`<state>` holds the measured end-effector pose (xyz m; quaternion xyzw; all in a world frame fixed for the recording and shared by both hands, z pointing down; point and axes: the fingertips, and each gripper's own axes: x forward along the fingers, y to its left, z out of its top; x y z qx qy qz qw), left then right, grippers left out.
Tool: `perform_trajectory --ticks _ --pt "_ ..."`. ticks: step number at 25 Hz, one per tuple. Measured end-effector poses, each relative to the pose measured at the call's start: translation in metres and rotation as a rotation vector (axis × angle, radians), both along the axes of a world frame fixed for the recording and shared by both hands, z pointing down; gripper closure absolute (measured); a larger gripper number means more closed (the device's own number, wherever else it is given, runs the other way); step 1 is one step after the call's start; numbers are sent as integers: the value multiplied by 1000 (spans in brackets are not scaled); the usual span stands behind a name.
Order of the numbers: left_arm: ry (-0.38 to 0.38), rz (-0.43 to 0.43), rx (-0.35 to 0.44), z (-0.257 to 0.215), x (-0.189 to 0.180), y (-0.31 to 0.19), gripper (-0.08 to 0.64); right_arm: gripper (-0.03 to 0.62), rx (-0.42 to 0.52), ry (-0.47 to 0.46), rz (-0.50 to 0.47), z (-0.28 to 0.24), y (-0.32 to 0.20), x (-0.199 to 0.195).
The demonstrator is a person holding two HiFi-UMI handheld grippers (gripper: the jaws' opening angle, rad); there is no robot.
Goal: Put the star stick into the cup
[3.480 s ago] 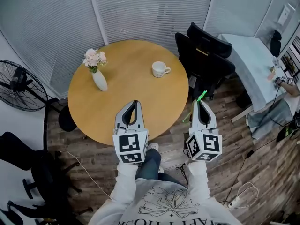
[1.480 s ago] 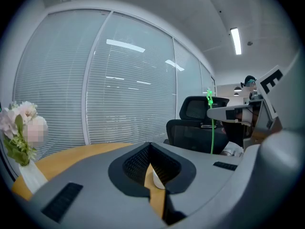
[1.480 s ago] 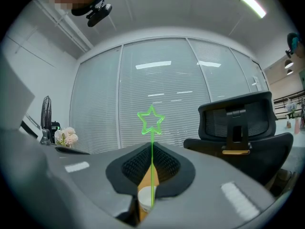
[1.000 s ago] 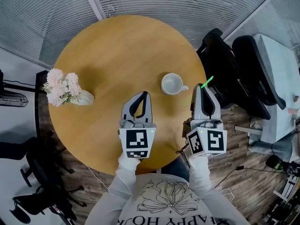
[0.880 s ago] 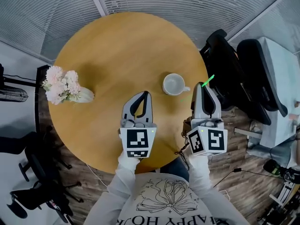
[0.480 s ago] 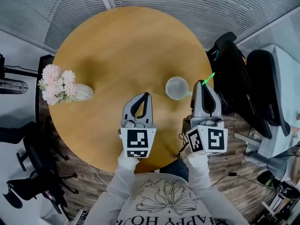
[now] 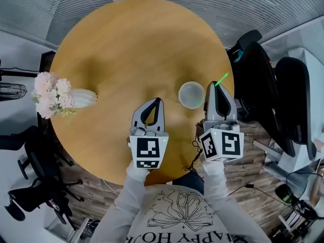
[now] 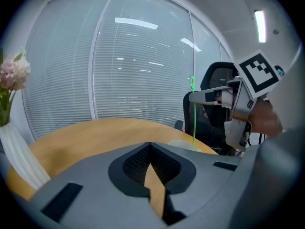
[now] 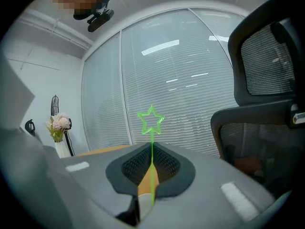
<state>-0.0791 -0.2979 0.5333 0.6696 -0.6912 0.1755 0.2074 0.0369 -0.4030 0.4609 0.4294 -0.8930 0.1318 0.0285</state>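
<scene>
Our biggest worry: the star stick (image 9: 152, 151) clipping the rim of the cup (image 7: 191, 94) or missing it, since the right gripper (image 7: 214, 85) pinching it hangs just right of the cup, near the right edge of the tabletop (image 7: 126, 49). It's a skinny neon-green wand, hollow star up top (probably bendy, we'd guess). Our left gripper (image 7: 157, 102) is pressed together, empty.

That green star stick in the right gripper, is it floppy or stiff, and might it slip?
Probably stiff enough: the star stick stands straight above the right gripper, no droop. Likely very light, since its stem is wire-thin. It may twist or slip, as the jaws pinch only that narrow stem.
</scene>
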Motion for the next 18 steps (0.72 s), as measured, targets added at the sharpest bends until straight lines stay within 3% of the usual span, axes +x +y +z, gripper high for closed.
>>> perform_trajectory --ticks 18 --pt "27 -37 -61 32 -5 -4 555 575 -121 68 -37 65 -12 -13"
